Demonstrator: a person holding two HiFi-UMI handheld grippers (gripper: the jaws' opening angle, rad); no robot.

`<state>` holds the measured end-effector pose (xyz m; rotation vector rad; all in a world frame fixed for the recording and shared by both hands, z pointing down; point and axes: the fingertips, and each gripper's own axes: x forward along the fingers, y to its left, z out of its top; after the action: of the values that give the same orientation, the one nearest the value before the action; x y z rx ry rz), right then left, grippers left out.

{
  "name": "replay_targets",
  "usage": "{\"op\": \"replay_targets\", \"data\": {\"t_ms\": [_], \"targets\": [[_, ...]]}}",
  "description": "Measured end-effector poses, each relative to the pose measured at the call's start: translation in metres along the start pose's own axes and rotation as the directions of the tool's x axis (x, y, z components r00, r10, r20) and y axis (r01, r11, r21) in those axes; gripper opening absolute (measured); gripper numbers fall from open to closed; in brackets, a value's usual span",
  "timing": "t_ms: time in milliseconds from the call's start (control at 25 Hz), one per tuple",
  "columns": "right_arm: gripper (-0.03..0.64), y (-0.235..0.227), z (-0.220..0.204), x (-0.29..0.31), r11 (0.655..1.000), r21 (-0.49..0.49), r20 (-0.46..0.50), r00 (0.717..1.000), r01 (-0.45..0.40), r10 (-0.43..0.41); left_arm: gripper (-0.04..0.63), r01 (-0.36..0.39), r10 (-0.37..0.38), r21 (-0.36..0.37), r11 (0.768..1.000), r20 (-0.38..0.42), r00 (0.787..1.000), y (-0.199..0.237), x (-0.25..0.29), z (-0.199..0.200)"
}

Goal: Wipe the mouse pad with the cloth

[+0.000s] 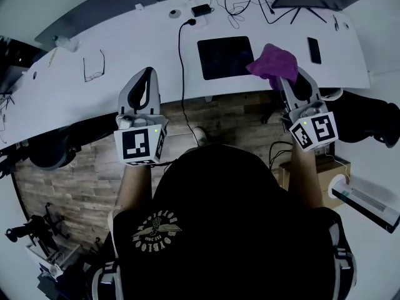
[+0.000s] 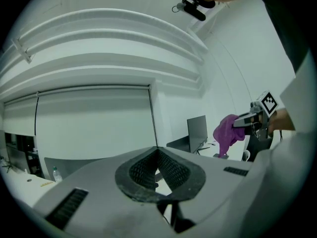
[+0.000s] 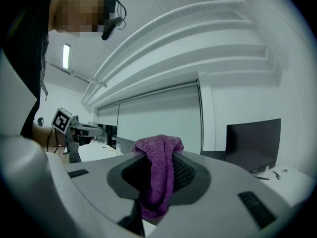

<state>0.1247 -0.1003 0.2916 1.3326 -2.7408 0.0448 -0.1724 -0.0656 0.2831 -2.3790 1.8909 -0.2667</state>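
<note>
Purple cloth hangs pinched in the upward-tilted right claw.

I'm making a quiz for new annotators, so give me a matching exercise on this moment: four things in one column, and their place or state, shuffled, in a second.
Things:
1. cloth
2. mouse pad
3. left claw
4. eyeglasses

Places or states:
A. dark, lying flat mid-desk
B. shut, with nothing in it
C. purple, pinched in the right claw
D. on the left part of the desk

Pairs: 1-C, 2-A, 3-B, 4-D
</note>
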Motion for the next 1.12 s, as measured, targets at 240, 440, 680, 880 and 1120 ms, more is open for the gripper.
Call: {"op": "replay_targets", "data": {"t_ms": [240, 440, 680, 880, 1120], "targets": [[0.086, 0.001, 0.012, 0.018, 0.999, -0.014, 0.001, 0.999, 0.044, -0.044, 0.002, 0.051, -0.051, -0.009, 0.999, 0.025, 0.998, 0.017, 0.026, 0.002], [0.086, 0.006, 0.018, 0.028, 0.998, -0.019, 0.008, 0.998, 0.061, -0.061, 0.002, 0.08, -0.08, -0.016, 0.997, 0.03, 0.996, 0.026, 0.037, -0.002], [0.086, 0.009, 0.016, 0.045, 0.999, -0.01, 0.001, 0.999, 0.046, -0.046, 0.003, 0.073, -0.073, -0.018, 0.997, 0.009, 0.997, 0.04, 0.047, -0.009], [0.086, 0.013, 0.008, 0.062, 1.0, -0.002, -0.011, 1.0, 0.004, -0.004, 0.002, 0.071, -0.072, -0.018, 0.997, -0.015, 0.997, 0.04, 0.06, -0.017], [0.086, 0.01, -0.011, 0.094, 0.997, 0.026, -0.033, 0.997, -0.073, 0.074, 0.002, 0.046, -0.046, -0.016, 0.999, -0.032, 0.998, 0.041, 0.08, -0.023]]}}
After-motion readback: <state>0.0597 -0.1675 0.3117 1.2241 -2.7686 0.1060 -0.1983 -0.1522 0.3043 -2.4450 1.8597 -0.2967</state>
